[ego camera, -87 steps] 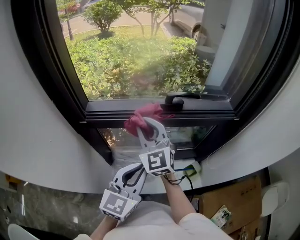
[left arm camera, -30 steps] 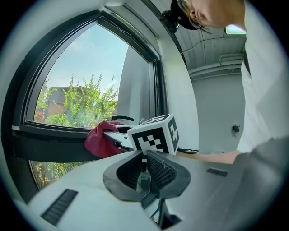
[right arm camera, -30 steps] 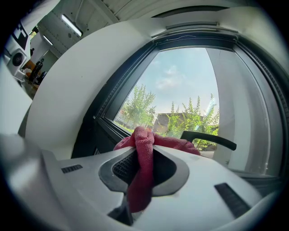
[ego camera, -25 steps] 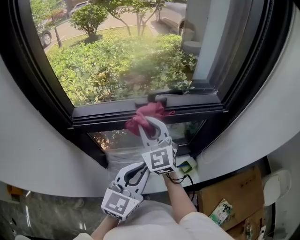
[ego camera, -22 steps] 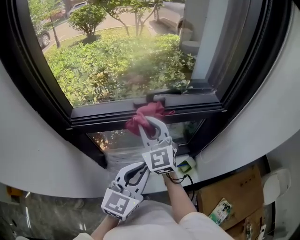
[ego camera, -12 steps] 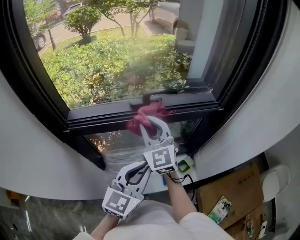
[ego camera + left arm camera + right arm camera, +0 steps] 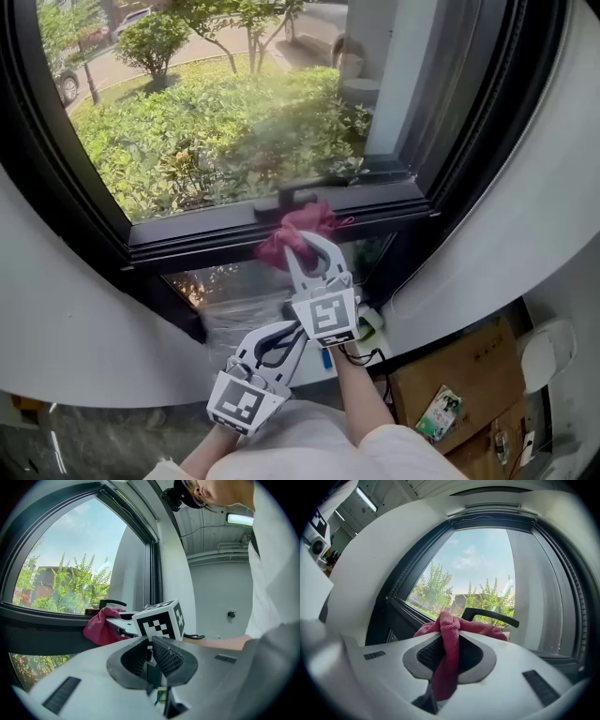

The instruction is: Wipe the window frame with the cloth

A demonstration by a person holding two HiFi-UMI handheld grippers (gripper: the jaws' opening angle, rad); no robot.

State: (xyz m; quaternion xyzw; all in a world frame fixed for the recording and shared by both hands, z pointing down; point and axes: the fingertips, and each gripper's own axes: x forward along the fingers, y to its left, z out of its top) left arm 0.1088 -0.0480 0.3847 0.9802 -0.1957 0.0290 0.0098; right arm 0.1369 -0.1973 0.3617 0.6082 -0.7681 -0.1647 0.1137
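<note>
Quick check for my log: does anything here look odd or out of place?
Nothing stands out. The right gripper clamps the red cloth against the black window frame, by the handle; the left gripper hangs shut and empty below.

The black window frame [image 7: 187, 241] is carrying a bunched red cloth [image 7: 292, 232], which is resting against its crossbar just beside the handle [image 7: 298, 195]. Below, a small green object [image 7: 368, 323], possibly a gadget, is lying on the white sill [image 7: 386, 332].
</note>
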